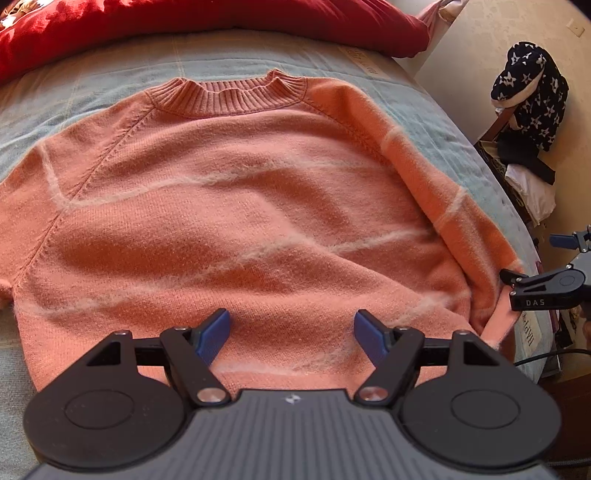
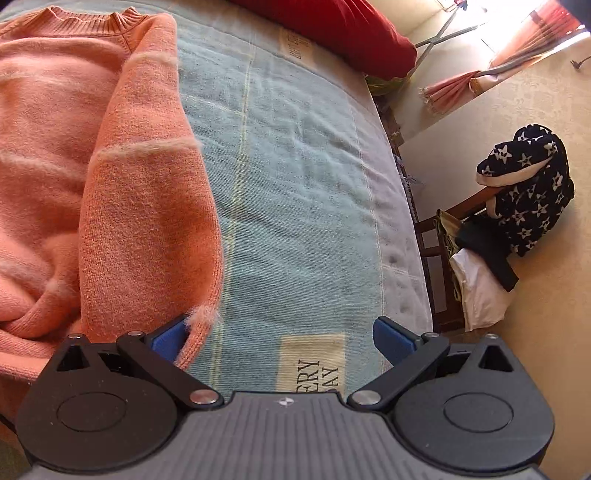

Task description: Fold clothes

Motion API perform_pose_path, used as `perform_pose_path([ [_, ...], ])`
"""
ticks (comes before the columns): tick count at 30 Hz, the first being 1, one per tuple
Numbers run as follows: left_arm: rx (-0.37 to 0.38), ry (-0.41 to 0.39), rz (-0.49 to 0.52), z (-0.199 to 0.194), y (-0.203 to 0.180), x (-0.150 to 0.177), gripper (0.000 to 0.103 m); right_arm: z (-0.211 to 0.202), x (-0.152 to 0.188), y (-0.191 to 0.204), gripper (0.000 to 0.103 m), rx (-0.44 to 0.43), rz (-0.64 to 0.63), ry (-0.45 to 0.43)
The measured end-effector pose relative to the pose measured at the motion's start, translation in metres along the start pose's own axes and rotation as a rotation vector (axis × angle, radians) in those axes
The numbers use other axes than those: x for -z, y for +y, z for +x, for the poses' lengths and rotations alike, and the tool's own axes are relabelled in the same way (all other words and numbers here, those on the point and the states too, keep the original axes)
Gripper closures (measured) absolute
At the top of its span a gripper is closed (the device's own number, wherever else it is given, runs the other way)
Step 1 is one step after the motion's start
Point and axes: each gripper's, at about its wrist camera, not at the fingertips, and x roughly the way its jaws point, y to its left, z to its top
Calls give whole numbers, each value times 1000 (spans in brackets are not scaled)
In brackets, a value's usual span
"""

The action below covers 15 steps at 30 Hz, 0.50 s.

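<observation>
one sweater [image 1: 236,206] under left tool [image 1: 291,338]

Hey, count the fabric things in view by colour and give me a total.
Orange sweater: 1
Red pillow: 1
Blue blanket: 1
Navy star garment: 1
White cloth: 1
Total: 5

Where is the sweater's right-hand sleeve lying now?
In the right wrist view, the sleeve lies straight along the orange sweater body's right edge on the blue blanket, cuff by the right gripper.
</observation>
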Motion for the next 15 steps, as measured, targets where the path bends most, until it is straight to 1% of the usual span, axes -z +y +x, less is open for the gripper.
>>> perform_pose_path([
  [5, -6, 5, 14, 9, -5, -7, 29, 24, -6, -15, 0, 22, -13, -2],
  [15, -24, 9, 14, 28, -20, -24, 28, 61, -20, -34, 0, 1, -32, -13],
])
